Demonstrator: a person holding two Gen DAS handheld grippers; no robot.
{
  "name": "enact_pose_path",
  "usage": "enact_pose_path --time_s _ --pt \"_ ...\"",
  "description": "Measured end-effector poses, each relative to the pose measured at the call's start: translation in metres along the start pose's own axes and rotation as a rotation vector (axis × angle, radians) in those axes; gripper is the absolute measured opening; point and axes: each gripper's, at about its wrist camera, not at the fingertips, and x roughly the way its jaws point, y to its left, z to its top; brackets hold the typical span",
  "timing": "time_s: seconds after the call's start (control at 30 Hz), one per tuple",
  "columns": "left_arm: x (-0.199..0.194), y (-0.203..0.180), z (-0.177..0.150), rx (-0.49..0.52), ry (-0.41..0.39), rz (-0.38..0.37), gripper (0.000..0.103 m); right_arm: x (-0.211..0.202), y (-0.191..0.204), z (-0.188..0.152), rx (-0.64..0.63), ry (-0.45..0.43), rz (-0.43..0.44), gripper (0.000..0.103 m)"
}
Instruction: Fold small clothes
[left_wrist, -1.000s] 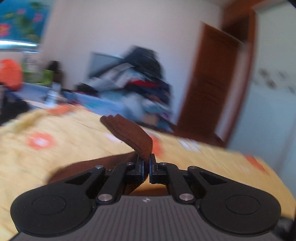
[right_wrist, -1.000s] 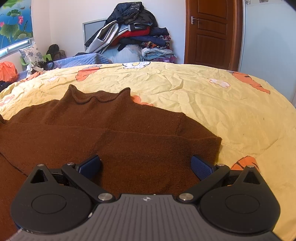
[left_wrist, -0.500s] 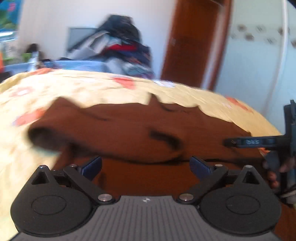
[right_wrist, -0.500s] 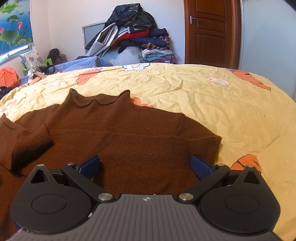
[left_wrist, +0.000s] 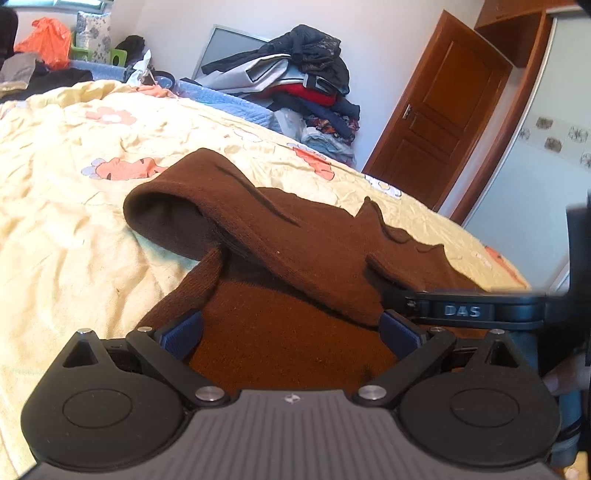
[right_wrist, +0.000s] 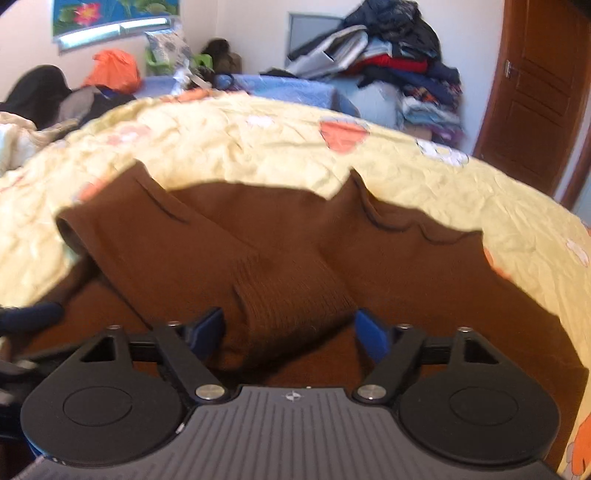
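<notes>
A brown sweater (left_wrist: 295, 332) lies spread on the bed (left_wrist: 74, 221), which has a yellow cover with orange cartoon prints. One sleeve (left_wrist: 266, 236) is folded across the body of the sweater, and its ribbed cuff (right_wrist: 288, 302) rests on the chest part, below the rolled collar (right_wrist: 406, 229).

The left claw (left_wrist: 291, 328) stands wide apart just above the lower part of the sweater. Its blue pads (left_wrist: 183, 330) touch nothing, and only flat knit is between them; the jaws have just been opening. The right claw (right_wrist: 290, 330) is over the sweater too, at the cuff. The cuff lies between its two blue pads (right_wrist: 369, 332), and the jaws have just been closing around it, but a small gap stays on each side, so the pads do not press the cloth yet. In the left view, a dark bar of the right tool, with letters on it, reaches over the sweater from the right side.

Beyond the sweater, at the far side of the bed, a tall pile of clothes (left_wrist: 303, 88) leans at the white wall, and a brown wooden door (left_wrist: 436, 122) is to the right of the pile.
</notes>
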Motion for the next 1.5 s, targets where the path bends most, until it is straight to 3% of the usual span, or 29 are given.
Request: enact_pose_path --time_s 0.13,0.27,0.4,0.47,0.53,0.63,0.7,0.8,0.9,1.0,1.1,1.27,1.37,1.5 --pt "-0.001 0.001 -0.001 -0.011 -0.004 -0.008 0.103 -0.018 -0.048 -0.022 0.255 -0.036 0.037 0.075" --pt "-0.001 0.0 0.0 -0.016 -0.005 -0.011 0.103 -0.021 -0.044 -0.027 0.222 -0.029 0.022 0.074" --pt "-0.001 0.0 0.0 -0.017 -0.005 -0.012 0.103 -0.016 -0.038 -0.016 0.233 -0.012 0.066 0.073" --pt "-0.001 0.0 0.0 -0.015 -0.004 -0.011 0.103 -0.01 -0.036 -0.011 0.242 0.014 0.072 0.053" --pt "-0.001 0.001 0.0 -0.015 -0.004 -0.011 0.103 -0.01 -0.039 -0.009 0.262 0.021 0.069 0.045" --pt "-0.001 0.001 0.0 -0.016 -0.004 -0.011 0.103 -0.01 -0.055 -0.009 0.37 0.045 0.133 0.017" --pt "0.0 0.0 0.0 -0.015 -0.004 -0.01 0.103 -0.011 -0.063 -0.006 0.421 0.04 0.169 0.014" --pt "0.0 0.0 0.0 -0.015 -0.004 -0.01 0.103 -0.026 -0.071 0.012 0.481 -0.019 0.261 0.013" --pt "0.0 0.0 0.0 -0.014 -0.003 -0.009 0.103 -0.06 -0.08 0.044 0.494 -0.136 0.361 0.013" --pt "0.0 0.0 0.0 -0.014 -0.004 -0.009 0.103 -0.099 -0.097 0.071 0.482 -0.254 0.403 0.011" --pt "0.0 0.001 0.0 -0.018 -0.005 -0.011 0.103 -0.11 -0.131 0.069 0.507 -0.273 0.363 0.011" --pt "0.0 0.001 0.001 -0.016 -0.004 -0.01 0.103 -0.064 -0.195 0.005 0.649 -0.087 0.142 0.012" --pt "0.001 0.001 0.001 -0.013 -0.004 -0.008 0.103 -0.05 -0.207 -0.02 0.715 -0.041 0.142 0.012" --pt "0.0 -0.001 0.001 -0.004 0.001 0.0 0.103 -0.063 -0.198 -0.012 0.674 -0.084 0.184 0.012"
